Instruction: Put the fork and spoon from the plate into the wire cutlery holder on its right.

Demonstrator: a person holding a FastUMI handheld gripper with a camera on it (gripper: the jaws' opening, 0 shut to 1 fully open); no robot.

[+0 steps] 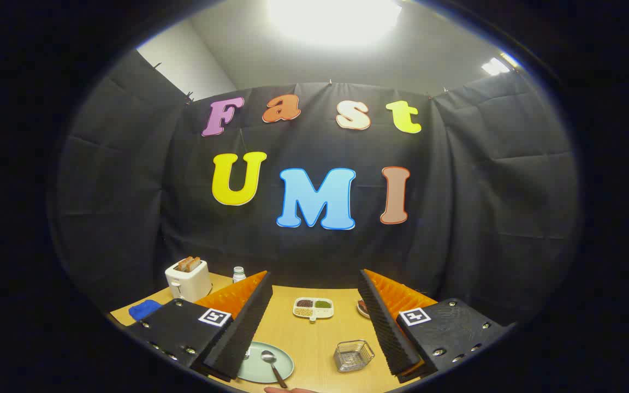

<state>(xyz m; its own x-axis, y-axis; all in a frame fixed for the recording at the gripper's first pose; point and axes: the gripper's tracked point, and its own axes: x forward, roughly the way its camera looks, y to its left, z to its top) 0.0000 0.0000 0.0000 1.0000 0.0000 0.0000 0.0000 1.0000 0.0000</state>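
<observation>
Looking down between the fingers, we see a metal spoon with a dark handle (272, 364) lying on a round pale green plate (276, 374) on the light wooden table (314, 338). The fork is hidden or too small for us to tell. Right of the plate, apart from it, stands the small square wire cutlery holder (353, 355). Our gripper (314, 327) is spread wide, grasping nothing. Beyond the fingers sits a white divided dish of grains (313, 308); off to the left are a white toaster with bread (188, 279), a small white bottle (239, 273) and a blue cloth (144, 309).
</observation>
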